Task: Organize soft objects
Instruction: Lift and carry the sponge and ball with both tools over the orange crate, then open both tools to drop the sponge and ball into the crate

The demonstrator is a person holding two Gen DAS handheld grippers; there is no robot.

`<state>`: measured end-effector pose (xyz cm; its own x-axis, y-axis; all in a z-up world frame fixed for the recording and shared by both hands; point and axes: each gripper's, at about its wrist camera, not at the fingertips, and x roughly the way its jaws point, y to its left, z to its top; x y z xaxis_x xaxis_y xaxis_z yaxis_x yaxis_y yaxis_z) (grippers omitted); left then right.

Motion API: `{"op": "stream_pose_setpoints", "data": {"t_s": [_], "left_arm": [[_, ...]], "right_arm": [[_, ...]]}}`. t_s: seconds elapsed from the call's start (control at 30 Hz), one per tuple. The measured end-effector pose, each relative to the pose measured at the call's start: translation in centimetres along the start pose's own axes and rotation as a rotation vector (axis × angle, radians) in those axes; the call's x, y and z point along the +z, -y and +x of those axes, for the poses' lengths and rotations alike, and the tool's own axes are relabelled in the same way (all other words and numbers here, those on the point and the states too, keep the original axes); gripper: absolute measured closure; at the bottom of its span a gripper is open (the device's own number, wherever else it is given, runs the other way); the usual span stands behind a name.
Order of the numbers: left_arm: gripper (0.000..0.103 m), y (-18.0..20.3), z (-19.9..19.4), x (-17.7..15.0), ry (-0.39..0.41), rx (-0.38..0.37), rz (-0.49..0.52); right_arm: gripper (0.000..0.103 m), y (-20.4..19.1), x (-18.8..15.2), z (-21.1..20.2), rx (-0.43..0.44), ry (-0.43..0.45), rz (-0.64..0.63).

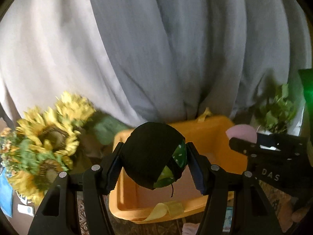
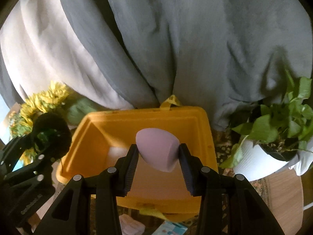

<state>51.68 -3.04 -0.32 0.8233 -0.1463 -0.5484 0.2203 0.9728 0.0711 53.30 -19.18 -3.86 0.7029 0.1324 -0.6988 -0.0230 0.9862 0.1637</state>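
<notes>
Tools both loaded. My left tool is clamped on a black pouch with a green dotted patch showing at its right side; the pouch sits squeezed between the two pads, bulging up past the fingertips, and a thin black cord hangs from its underside. It hangs over the near-left part of the orange bin.

My right tool is gripping a pink sponge, egg-shaped, pointed end down toward me, pinched across its middle and held over the centre of the bin. Something pale lies in the bin just left of the sponge; too blurred to name.

From the right wrist view the left tool and pouch sit at the bin's left rim. Yellow tags stick out at the bin's far and near edges.

Sunflowers left of the bin, potted plant right of it, grey curtain behind. Patterned cloth covers the worktop.
</notes>
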Motion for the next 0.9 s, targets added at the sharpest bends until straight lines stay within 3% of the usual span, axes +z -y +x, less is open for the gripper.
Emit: {"op": "stream_pose_setpoints", "data": {"t_s": [0.2,0.5,0.67,0.9], "left_arm": [[0.041,0.2,4.5,0.0,-0.145,-0.018,0.019],[0.037,0.6,8.5,-1.4,-0.282,-0.026,0.034],[0.021,0.7,9.0,-2.0,-0.301,-0.028,0.037],[0.019,0.5,7.9,-1.7,-0.27,-0.008,0.043]], "right_arm": [[0.059,0.3,0.1,3.1,-0.005,-0.097,-0.011],[0.057,0.8,-0.4,5.7,0.015,-0.198,0.013],[0.043,0.9,-0.5,5.8,0.021,-0.216,0.027],[0.042,1.0,0.0,4.1,-0.007,-0.163,0.029]]}}
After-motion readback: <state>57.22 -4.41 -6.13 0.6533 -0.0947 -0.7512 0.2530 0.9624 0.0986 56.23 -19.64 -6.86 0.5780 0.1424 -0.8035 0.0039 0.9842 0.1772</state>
